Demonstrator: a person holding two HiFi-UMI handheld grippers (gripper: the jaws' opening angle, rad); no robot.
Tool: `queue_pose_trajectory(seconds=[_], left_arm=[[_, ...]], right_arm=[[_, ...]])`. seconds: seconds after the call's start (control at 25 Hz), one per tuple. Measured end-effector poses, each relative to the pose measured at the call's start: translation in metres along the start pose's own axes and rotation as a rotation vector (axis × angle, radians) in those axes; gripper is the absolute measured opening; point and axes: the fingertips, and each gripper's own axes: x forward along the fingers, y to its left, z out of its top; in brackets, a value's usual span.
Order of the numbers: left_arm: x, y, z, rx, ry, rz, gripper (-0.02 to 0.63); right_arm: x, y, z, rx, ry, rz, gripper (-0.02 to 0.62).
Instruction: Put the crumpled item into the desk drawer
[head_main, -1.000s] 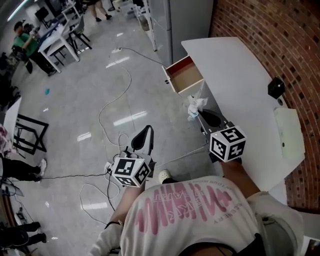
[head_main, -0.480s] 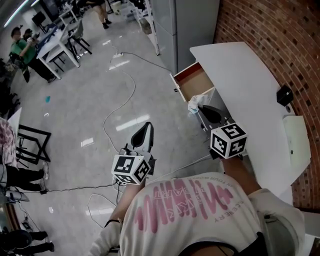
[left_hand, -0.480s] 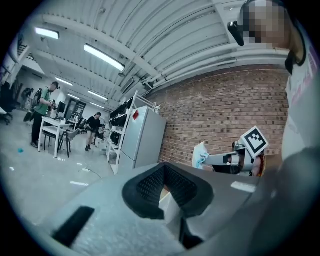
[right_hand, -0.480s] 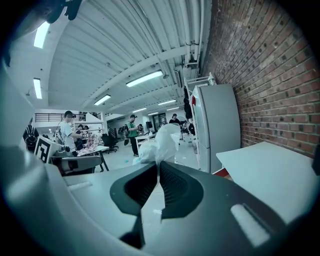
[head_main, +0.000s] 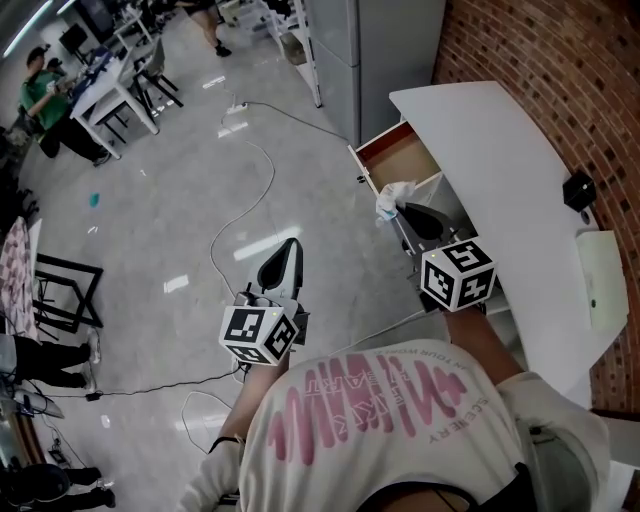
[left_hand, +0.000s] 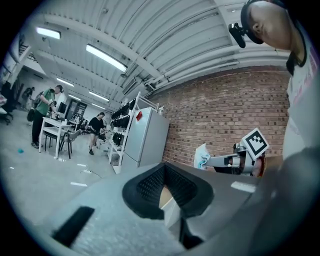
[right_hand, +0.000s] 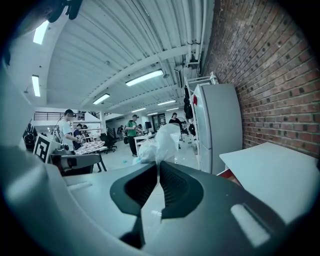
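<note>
Open-plan office-lab: brick wall (head_main: 540, 50), polished floor (head_main: 150, 200) with trailing cables (head_main: 245, 190), white desks (head_main: 95, 95) with people, grey cabinet (head_main: 390, 40), ceiling strip lights (left_hand: 105, 57).

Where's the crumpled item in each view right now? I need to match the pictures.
Head view: crumpled item right of centre, in the right gripper's jaws, by the open drawer.
Left gripper view: right of centre, against the brick wall.
Right gripper view: centre, sticking up from the jaws.
Shared landmark: grey fridge.
</note>
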Motion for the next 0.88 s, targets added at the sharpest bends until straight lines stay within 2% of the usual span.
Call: queue_pose_trajectory(seconds=[0.56,0.88], left_arm=[[-0.007,0.003,-0.015,-0.047,0.026,-0.025,0.006],[0.009,0.002,-0.023,-0.063,0.039,-0.024,0.006]], right_arm=[[0.004,0.012,-0.02,0.008,0.06,-0.005,0.031],[0.011,-0.005,-0.029,0.028,0.077,-0.002,0.031]])
